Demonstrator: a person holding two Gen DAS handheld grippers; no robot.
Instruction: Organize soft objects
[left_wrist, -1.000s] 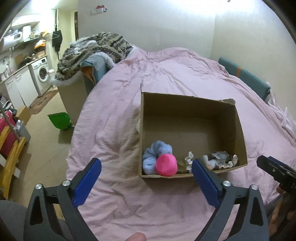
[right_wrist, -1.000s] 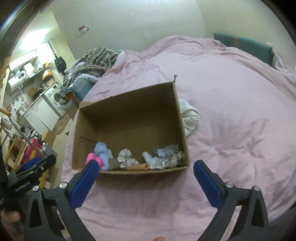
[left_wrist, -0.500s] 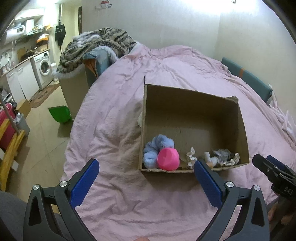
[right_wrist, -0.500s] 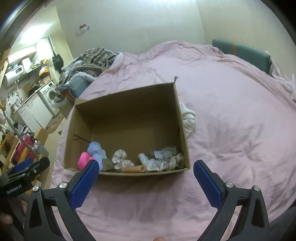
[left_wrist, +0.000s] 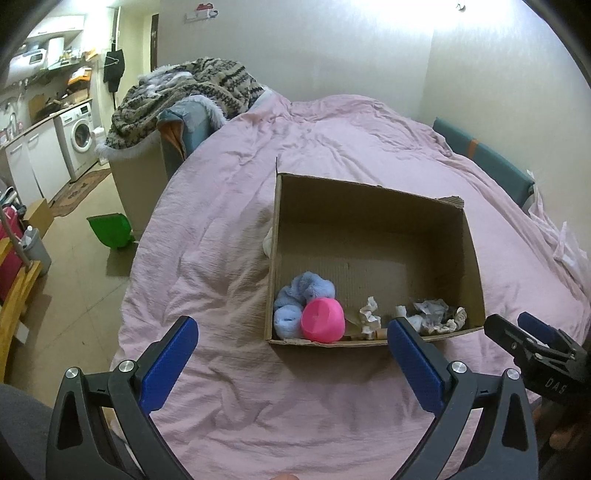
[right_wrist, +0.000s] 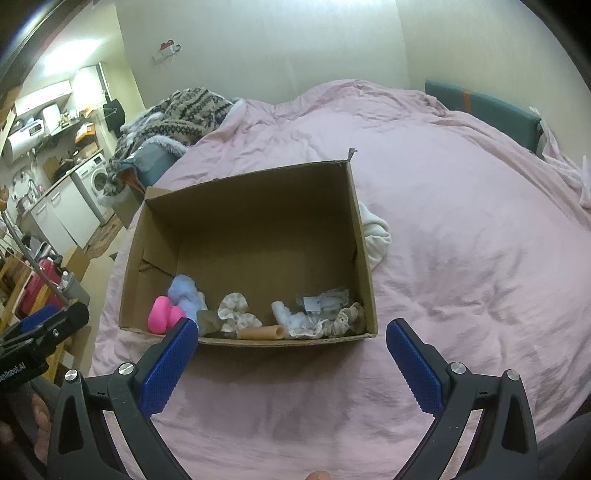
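An open cardboard box (left_wrist: 369, 199) (right_wrist: 258, 184) sits on the pink bed cover. Along its near wall lie a pink soft ball (left_wrist: 322, 319) (right_wrist: 162, 314), a fluffy light-blue piece (left_wrist: 303, 291) (right_wrist: 184, 291), pale scrunchies (right_wrist: 234, 312), a tan tube (right_wrist: 261, 333) and crumpled white and lace pieces (left_wrist: 432, 314) (right_wrist: 325, 310). A white cloth (right_wrist: 375, 236) lies outside against the box's far side wall. My left gripper (left_wrist: 291, 354) is open and empty, in front of the box. My right gripper (right_wrist: 291, 354) is open and empty too, in front of the box.
The pink bed cover (left_wrist: 258, 387) spreads all around the box. A pile of knitted blankets (left_wrist: 184, 92) lies at the bed's far left corner. A teal headboard (left_wrist: 487, 162) runs along the right. The floor at left holds a green dustpan (left_wrist: 110, 230) and a washing machine (left_wrist: 81, 136).
Both grippers have drawn back and risen slightly, so the box sits a little farther off in both views. Both stay open. The box's contents have not moved.
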